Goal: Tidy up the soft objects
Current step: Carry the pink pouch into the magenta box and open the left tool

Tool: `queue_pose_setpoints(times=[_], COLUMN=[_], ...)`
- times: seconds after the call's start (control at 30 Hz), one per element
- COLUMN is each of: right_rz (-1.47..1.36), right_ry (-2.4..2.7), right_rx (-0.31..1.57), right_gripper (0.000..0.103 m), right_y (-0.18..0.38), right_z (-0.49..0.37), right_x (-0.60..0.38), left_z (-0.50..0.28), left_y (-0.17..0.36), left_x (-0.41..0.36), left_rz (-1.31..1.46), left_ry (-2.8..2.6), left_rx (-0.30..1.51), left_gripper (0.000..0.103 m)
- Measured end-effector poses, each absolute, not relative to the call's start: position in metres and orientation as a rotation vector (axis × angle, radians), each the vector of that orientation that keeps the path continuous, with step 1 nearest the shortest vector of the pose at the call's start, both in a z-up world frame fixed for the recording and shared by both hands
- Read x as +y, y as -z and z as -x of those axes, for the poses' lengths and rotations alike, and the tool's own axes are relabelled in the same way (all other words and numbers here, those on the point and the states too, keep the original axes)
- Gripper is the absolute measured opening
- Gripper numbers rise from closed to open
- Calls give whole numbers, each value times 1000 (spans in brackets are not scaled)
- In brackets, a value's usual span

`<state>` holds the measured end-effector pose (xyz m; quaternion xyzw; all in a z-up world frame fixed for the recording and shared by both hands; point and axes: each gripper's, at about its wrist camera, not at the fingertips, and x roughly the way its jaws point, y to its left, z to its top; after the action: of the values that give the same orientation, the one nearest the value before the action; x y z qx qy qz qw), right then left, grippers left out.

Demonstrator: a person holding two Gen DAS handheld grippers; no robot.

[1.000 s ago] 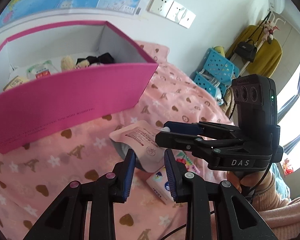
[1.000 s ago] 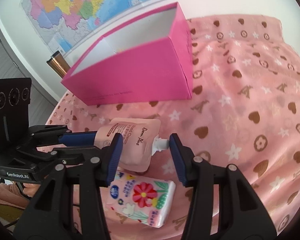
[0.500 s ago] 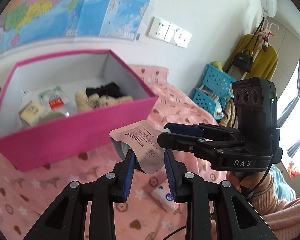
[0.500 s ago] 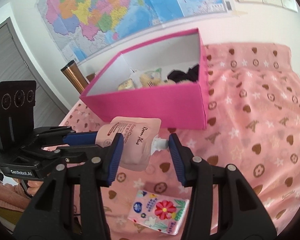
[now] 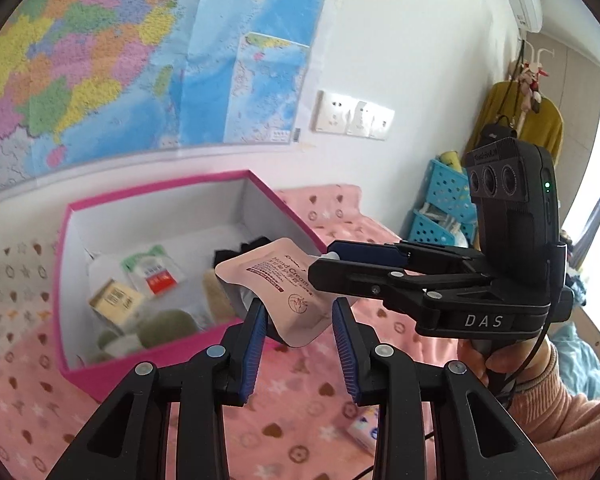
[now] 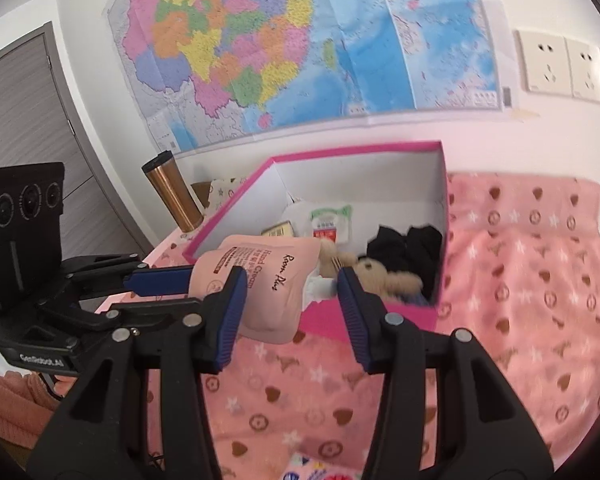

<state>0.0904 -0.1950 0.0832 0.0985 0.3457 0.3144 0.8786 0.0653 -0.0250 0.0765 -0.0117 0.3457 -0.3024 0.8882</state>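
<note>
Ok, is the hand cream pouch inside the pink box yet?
Out. The hand cream pouch hangs in the air before the near wall of the pink box, its cap end in the right gripper.

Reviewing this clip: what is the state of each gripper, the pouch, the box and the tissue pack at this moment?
hand cream pouch: held in the air in front of the box.
right gripper: apparently shut on the pouch's capped end.
left gripper: jaws have just been opening; the pouch's lower edge is between them, one pad clear of it.
pink box: lidless, partly filled.
tissue pack: lying on the blanket.
</note>
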Motion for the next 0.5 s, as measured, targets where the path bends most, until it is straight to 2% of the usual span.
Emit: queue_pose_setpoints(times=[0.5], right_rz=[-246], right_ry=[-697], right_rx=[763], right_gripper=[50], right_y=[-78], right_z=[-163], right_x=[-172], left_z=[-132], left_y=[-68], left_x=[-6], left_rz=[47], left_ry=[535], left_rx=[748], left_gripper=[33])
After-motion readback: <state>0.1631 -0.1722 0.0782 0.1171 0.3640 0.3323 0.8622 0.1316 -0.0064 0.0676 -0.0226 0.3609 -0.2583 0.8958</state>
